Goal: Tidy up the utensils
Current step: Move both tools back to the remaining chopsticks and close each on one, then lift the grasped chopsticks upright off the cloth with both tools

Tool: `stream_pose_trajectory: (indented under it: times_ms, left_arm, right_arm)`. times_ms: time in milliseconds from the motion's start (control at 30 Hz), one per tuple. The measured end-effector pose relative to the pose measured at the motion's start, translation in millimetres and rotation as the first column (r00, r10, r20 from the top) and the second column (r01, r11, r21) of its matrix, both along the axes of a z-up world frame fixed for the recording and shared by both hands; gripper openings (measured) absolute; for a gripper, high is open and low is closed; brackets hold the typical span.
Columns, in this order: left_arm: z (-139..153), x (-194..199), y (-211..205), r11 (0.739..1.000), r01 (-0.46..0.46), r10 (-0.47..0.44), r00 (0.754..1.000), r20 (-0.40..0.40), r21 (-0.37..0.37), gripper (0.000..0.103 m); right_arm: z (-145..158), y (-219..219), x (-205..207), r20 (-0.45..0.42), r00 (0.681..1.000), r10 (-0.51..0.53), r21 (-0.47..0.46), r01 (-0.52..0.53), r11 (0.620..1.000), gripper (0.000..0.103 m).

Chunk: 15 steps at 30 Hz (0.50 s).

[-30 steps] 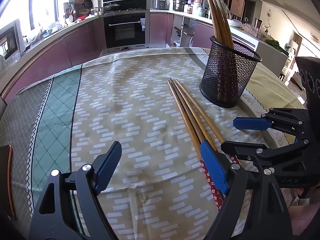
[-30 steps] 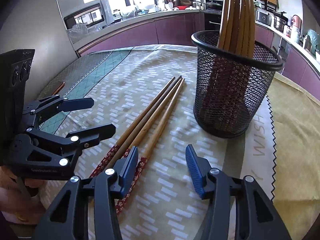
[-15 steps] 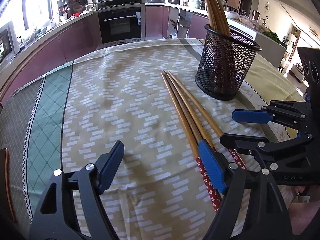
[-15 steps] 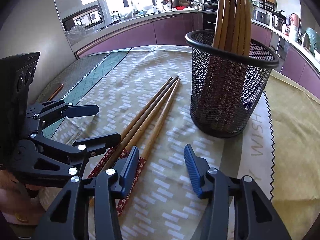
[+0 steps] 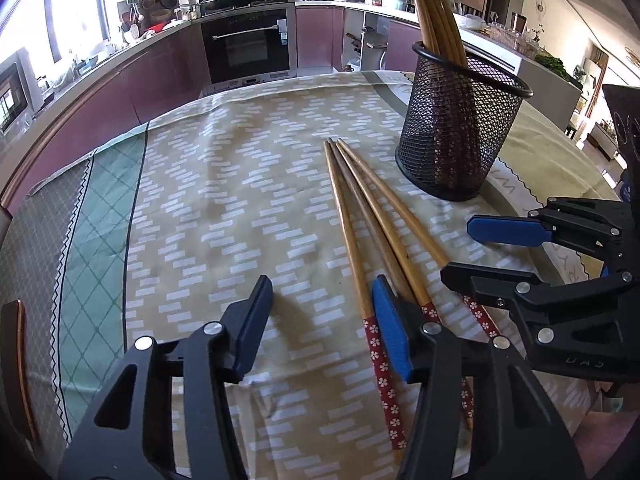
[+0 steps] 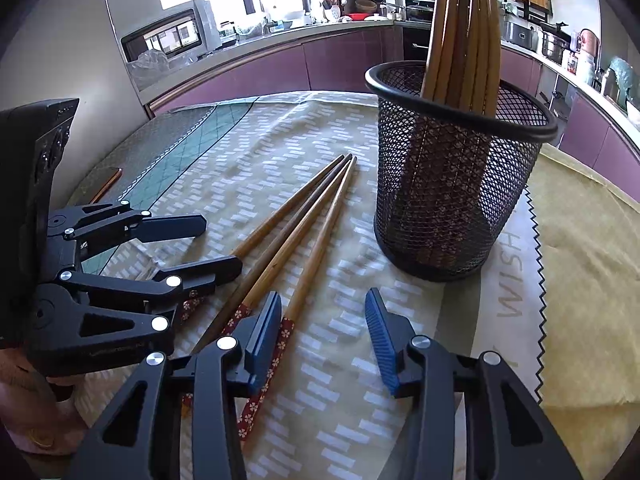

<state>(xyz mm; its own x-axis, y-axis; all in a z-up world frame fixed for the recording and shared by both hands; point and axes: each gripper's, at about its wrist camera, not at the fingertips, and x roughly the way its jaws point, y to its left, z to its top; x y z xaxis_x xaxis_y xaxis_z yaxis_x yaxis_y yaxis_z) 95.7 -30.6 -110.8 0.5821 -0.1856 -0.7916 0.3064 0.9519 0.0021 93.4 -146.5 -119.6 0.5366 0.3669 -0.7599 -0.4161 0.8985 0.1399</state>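
Three wooden chopsticks (image 5: 352,216) with red flowered ends lie side by side on the patterned tablecloth (image 5: 224,208). A black mesh holder (image 5: 460,140) with several more chopsticks stands beyond them to the right. My left gripper (image 5: 320,304) hovers low over the near ends, its jaws closing. The leftmost chopstick lies just inside its right pad, and the pads press on nothing. My right gripper (image 6: 324,316) is also closing, with the rightmost chopstick (image 6: 320,240) beside its left pad, not gripped. Each gripper shows in the other's view: the right gripper (image 5: 458,248) and the left gripper (image 6: 220,244).
The mesh holder (image 6: 456,168) stands close ahead of the right gripper. A yellow cloth (image 6: 580,280) covers the table's right part, and a green band (image 5: 96,216) runs along the left. A copper-coloured object (image 5: 14,364) lies at the left edge. A person's hand (image 6: 36,412) holds the left gripper.
The left gripper's jaws have narrowed markedly, and its view has shifted slightly towards the holder. The right gripper's jaws have narrowed a little. The chopsticks have not moved.
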Motion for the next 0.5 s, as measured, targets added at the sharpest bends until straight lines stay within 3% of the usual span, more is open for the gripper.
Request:
stream_pose_trajectory:
  times_ms: [267,500]
  left_arm:
    - [0,8,-2,1.0,-0.022,0.022,1.0,0.0,-0.021,0.037]
    - [0,12,3,0.997,-0.05,0.049,0.999,-0.016,-0.066,0.008]
  right_arm:
    - [0,8,13,0.007,1.0,-0.01,-0.01,0.01,1.0,0.033]
    - [-2,-3,19,-0.014,0.999,-0.043,0.032,0.043,0.999,0.01]
